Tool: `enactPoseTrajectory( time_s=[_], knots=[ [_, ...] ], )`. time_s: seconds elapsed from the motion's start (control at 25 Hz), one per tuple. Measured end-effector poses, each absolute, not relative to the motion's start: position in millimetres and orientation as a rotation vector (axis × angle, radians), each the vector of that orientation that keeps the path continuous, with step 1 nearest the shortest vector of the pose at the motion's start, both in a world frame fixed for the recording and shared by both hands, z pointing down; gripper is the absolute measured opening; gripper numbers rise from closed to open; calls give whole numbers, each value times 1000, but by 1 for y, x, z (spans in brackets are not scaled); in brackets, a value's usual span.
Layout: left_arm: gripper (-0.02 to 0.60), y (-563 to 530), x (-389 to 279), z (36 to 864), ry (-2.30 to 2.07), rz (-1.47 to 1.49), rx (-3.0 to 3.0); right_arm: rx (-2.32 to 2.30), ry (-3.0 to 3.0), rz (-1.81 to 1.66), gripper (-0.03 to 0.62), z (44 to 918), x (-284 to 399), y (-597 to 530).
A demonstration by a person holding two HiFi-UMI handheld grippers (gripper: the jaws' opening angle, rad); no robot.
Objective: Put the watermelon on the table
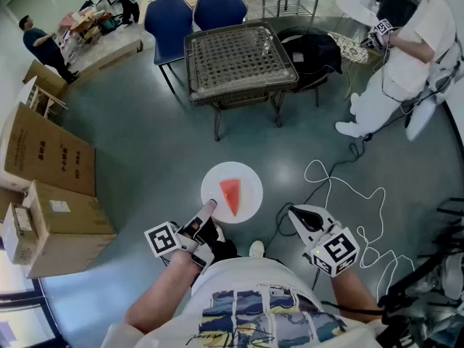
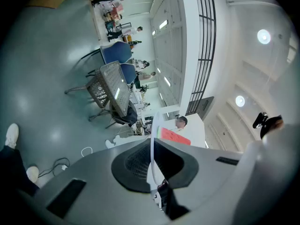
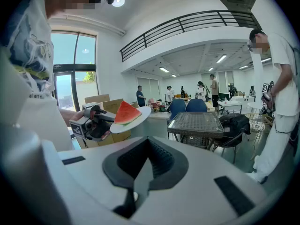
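A red watermelon slice (image 1: 230, 196) lies on a round white plate (image 1: 246, 180), held above the grey floor. My left gripper (image 1: 209, 209) is shut on the plate's near rim. In the left gripper view the plate (image 2: 152, 135) runs edge-on between the pads, with the slice (image 2: 174, 136) just beyond. The right gripper view shows the plate (image 3: 140, 115) and slice (image 3: 126, 112) at the left. My right gripper (image 1: 293, 212) hangs to the plate's right, shut, holding nothing. The mesh-topped table (image 1: 239, 56) stands further ahead, nothing on it.
Two blue chairs (image 1: 170, 17) stand behind the table and a chair with a black bag (image 1: 312, 49) to its right. A person in white (image 1: 406, 56) stands at the far right. A white cable (image 1: 348, 187) lies on the floor. Cardboard boxes (image 1: 51, 158) line the left.
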State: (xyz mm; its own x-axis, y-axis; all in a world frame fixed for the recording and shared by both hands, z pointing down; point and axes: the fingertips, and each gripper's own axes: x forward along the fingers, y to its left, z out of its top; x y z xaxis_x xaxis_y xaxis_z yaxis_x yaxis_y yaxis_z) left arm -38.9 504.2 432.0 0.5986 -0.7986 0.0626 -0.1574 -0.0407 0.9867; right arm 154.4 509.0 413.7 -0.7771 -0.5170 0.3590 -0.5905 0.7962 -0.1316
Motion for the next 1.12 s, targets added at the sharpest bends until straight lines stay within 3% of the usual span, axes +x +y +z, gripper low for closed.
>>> enactPoseTrajectory(
  time_s=[0.48, 1.12],
  knots=[
    [17, 519, -12, 417, -858, -637, 1562, 844, -2718, 287, 11, 403, 188, 529],
    [17, 401, -71, 440, -857, -636, 1557, 853, -2686, 222, 41, 408, 126, 420]
  ],
)
